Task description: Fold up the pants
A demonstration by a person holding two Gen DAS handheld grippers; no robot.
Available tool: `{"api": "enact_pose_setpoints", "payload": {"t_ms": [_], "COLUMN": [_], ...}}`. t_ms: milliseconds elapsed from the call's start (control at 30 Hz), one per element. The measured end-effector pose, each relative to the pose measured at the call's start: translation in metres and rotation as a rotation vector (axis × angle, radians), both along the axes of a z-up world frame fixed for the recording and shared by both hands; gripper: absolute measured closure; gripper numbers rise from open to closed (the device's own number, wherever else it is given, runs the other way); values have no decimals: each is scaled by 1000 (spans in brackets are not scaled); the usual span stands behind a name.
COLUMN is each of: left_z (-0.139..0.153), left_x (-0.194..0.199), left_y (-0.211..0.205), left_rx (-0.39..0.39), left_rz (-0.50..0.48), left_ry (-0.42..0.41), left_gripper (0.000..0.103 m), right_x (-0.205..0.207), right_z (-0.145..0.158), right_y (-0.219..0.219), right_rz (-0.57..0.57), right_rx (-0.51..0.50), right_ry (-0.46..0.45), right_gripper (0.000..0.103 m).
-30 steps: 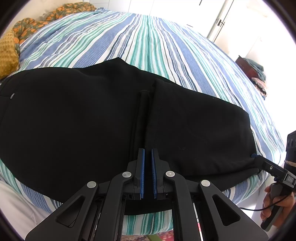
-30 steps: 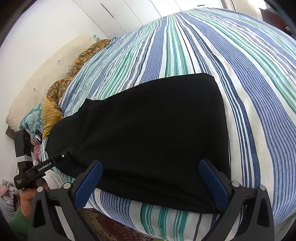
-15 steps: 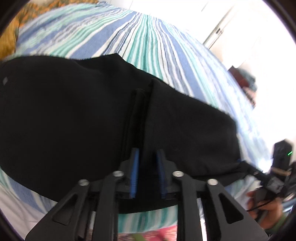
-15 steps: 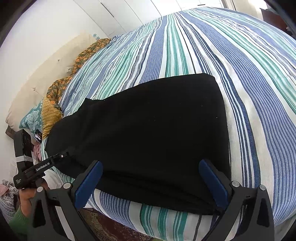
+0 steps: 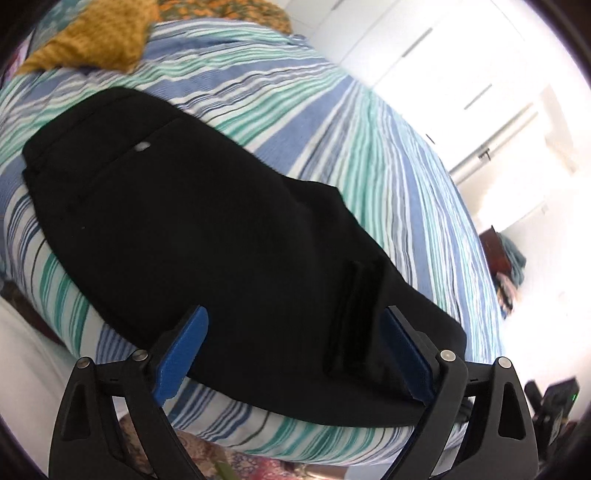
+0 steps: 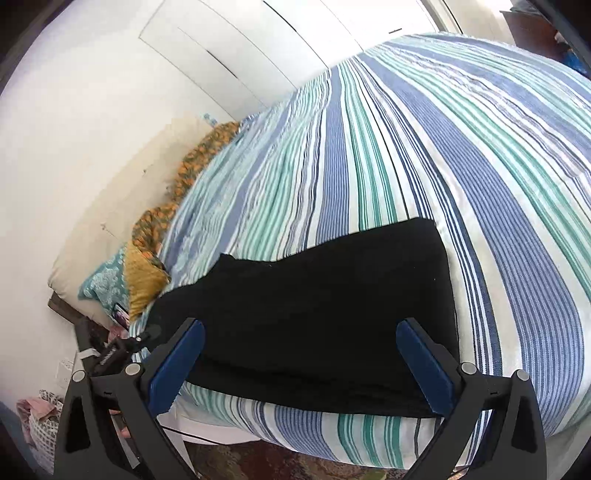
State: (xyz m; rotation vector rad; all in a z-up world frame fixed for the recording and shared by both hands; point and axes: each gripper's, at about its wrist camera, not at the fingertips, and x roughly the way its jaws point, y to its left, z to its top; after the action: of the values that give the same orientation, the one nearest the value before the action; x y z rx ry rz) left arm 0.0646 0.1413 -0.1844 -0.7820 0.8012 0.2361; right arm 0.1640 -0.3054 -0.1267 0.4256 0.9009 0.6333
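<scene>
The black pants lie folded along the near edge of the striped bed, waistband at the far left, a hem fold at the right. My left gripper is open and empty, just off the pants' near edge. In the right wrist view the pants lie flat with their folded end to the right. My right gripper is open and empty, above the near edge. The left gripper shows at the lower left there.
A mustard cushion and patterned pillows lie at the head of the bed. White wardrobe doors stand behind. A patterned rug lies on the floor below. A dark chair with clothes stands at the right.
My left gripper opened, letting go of the pants, and swung left and back. My right gripper stayed open and pulled back from the pants.
</scene>
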Motion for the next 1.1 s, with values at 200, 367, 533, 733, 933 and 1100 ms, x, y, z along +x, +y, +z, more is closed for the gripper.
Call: {"api": "enact_pose_setpoints", "payload": {"t_ms": [200, 367, 533, 733, 933, 1100], "left_z": [26, 33, -2, -24, -34, -39], "left_x": [-11, -42, -83, -84, -72, -63], "left_y": [42, 159, 228, 208, 207, 202], "left_rx": [105, 82, -244, -283, -312, -307], "left_rz": [43, 302, 432, 360, 369, 345], "left_ry": [-22, -11, -83, -62, -19, 0], "left_gripper": [8, 8, 10, 18, 18, 18], "right_x": [-32, -40, -36, -35, -35, -35], "right_z": [-16, -35, -36, -51, -55, -54], "right_y": [-20, -24, -4, 11, 12, 10], "right_rz": [-70, -68, -6, 63, 61, 52], "right_rx": [-30, -21, -48, -71, -67, -57], "right_ry": [8, 83, 61, 115, 130, 133], "right_gripper": [0, 0, 0, 0, 0, 0]}}
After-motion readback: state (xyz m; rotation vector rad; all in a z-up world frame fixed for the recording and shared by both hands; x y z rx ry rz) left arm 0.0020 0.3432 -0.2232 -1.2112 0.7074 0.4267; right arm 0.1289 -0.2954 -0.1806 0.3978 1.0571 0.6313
